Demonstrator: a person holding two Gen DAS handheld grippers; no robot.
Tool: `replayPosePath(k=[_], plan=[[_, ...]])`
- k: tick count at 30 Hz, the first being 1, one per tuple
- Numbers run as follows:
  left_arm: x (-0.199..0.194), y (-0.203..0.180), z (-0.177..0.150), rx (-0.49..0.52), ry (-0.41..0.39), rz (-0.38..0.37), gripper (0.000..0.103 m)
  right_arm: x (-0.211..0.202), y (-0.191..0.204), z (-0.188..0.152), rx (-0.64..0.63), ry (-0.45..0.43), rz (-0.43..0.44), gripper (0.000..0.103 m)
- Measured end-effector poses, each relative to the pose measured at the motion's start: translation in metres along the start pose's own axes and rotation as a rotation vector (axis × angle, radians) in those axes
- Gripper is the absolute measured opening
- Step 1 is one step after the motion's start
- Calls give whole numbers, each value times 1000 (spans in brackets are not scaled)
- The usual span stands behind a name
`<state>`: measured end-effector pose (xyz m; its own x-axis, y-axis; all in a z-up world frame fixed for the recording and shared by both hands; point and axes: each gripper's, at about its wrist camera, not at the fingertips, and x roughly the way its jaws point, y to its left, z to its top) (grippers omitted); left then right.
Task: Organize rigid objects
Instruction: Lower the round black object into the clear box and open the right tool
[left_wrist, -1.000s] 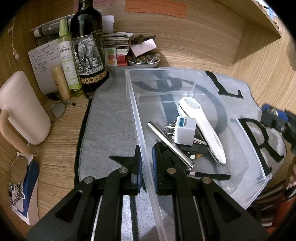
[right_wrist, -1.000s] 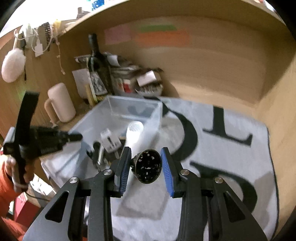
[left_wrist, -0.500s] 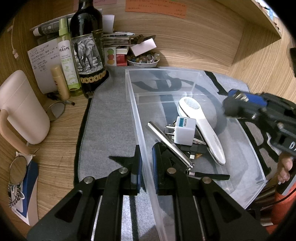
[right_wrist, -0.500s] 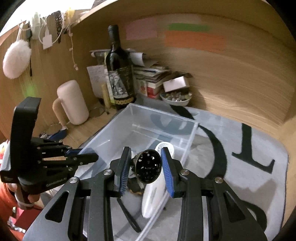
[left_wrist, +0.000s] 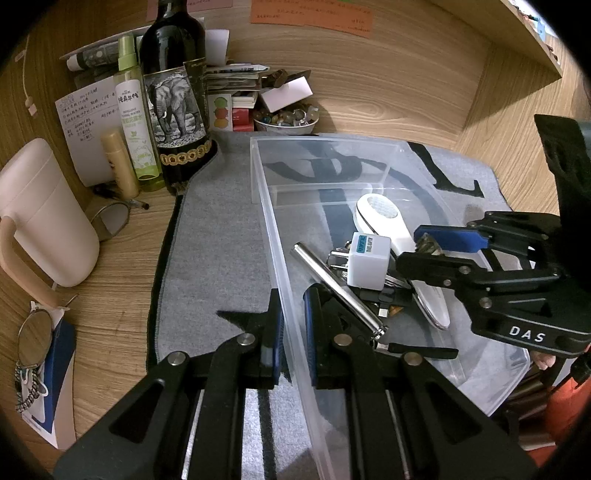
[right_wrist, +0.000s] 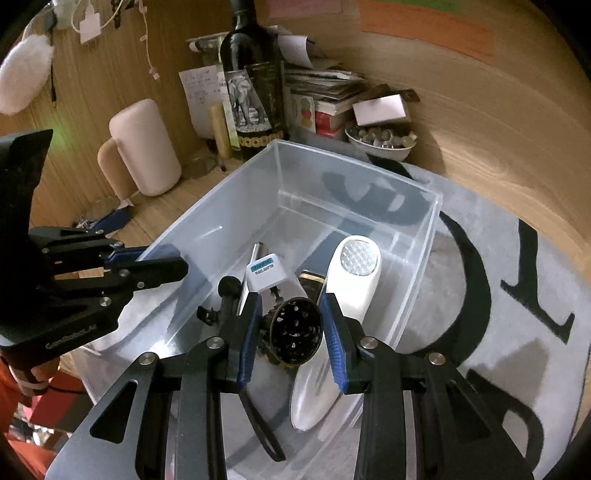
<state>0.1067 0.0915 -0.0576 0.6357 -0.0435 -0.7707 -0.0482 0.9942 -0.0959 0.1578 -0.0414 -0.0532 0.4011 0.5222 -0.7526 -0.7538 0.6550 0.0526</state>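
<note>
A clear plastic bin (left_wrist: 325, 138) (right_wrist: 354, 162) stands on the grey mat. My left gripper (left_wrist: 293, 332) (right_wrist: 166, 260) is shut on the bin's near left wall, one finger inside and one outside. Inside lie a white oblong device (left_wrist: 384, 218) (right_wrist: 356, 266), a white cube charger (left_wrist: 369, 262) (right_wrist: 264, 273), a silver metal rod (left_wrist: 332, 280) and some black parts. My right gripper (right_wrist: 291, 332) (left_wrist: 443, 247) hovers over the bin's contents, shut on a round dark perforated disc (right_wrist: 295, 330).
A wine bottle with an elephant label (left_wrist: 177, 103), a green spray bottle (left_wrist: 133, 110), a pale jug (left_wrist: 44, 218) and a bowl of stones (left_wrist: 286, 120) stand at the back left. Wooden walls close in behind and to the right. Glasses (left_wrist: 35, 332) lie at the left.
My right gripper has carried the round disc leftward from over the mat to above the items in the bin. The left gripper keeps its hold on the bin wall.
</note>
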Motion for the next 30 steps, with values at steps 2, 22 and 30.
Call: replayPosePath(k=[2, 22, 30], plan=[[0, 0, 0, 3, 0, 2, 10, 3, 1, 2, -8, 8, -1, 30], [-9, -2, 2, 1, -25, 21, 10, -22, 4, -3, -7, -70, -67, 55], [-41, -8, 3, 3, -97, 29, 10, -62, 4, -15, 9, -170, -90, 60]])
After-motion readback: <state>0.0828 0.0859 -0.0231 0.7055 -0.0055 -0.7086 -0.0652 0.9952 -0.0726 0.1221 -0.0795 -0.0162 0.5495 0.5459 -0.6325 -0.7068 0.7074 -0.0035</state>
